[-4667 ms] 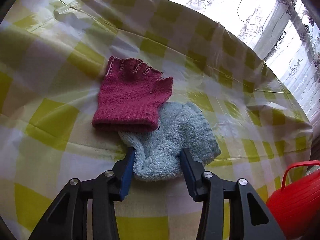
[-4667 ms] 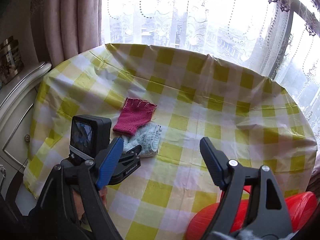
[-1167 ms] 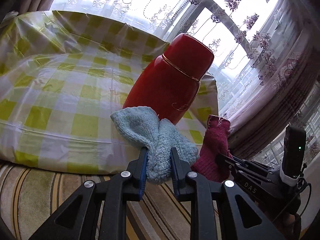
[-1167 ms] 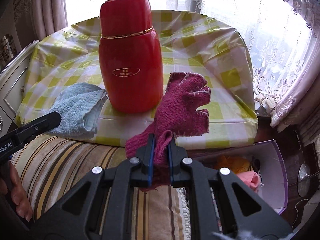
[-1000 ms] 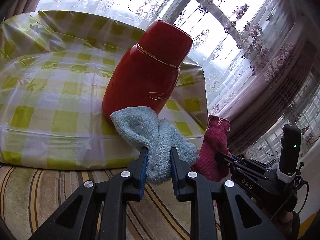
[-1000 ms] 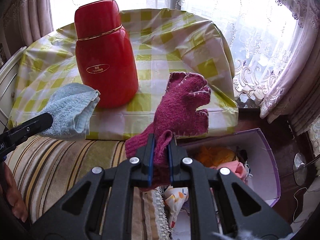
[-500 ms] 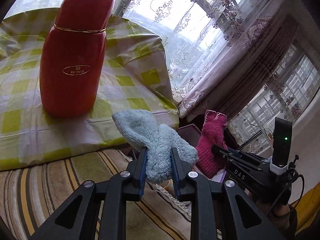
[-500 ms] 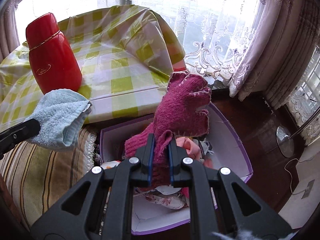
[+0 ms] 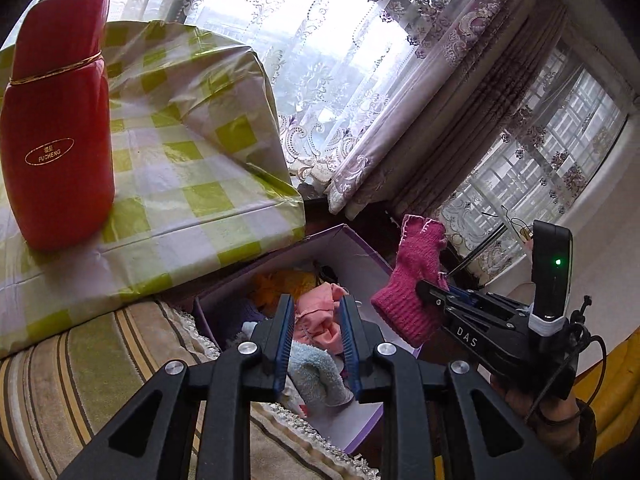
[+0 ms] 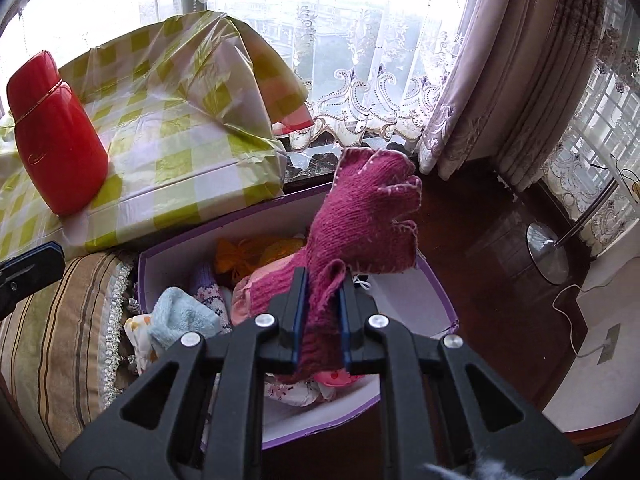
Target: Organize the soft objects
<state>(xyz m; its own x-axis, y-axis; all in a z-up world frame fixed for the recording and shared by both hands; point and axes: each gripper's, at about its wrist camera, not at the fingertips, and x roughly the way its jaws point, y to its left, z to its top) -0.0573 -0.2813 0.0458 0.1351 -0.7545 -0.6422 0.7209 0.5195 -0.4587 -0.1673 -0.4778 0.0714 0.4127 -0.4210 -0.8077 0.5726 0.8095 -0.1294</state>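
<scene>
My right gripper [image 10: 320, 304] hangs directly above the purple box [image 10: 432, 280]; its jaws are opening, with the red glove [image 10: 364, 216] between them, its long axis pointing up and away. My left gripper [image 9: 314, 332] is empty, jaws slightly parted; the blue sock [image 9: 316, 372] lies in the box below it.

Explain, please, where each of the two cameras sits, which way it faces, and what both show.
Left wrist: sits behind the left gripper, looks down over its open fingers into the purple box; the right gripper and a hand show.
Right wrist: sits behind the right gripper, its jaws opening around the pink glove, above the box; the left gripper's tip shows at the left edge.
Shared: box, glove, blue sock, red flask.
</scene>
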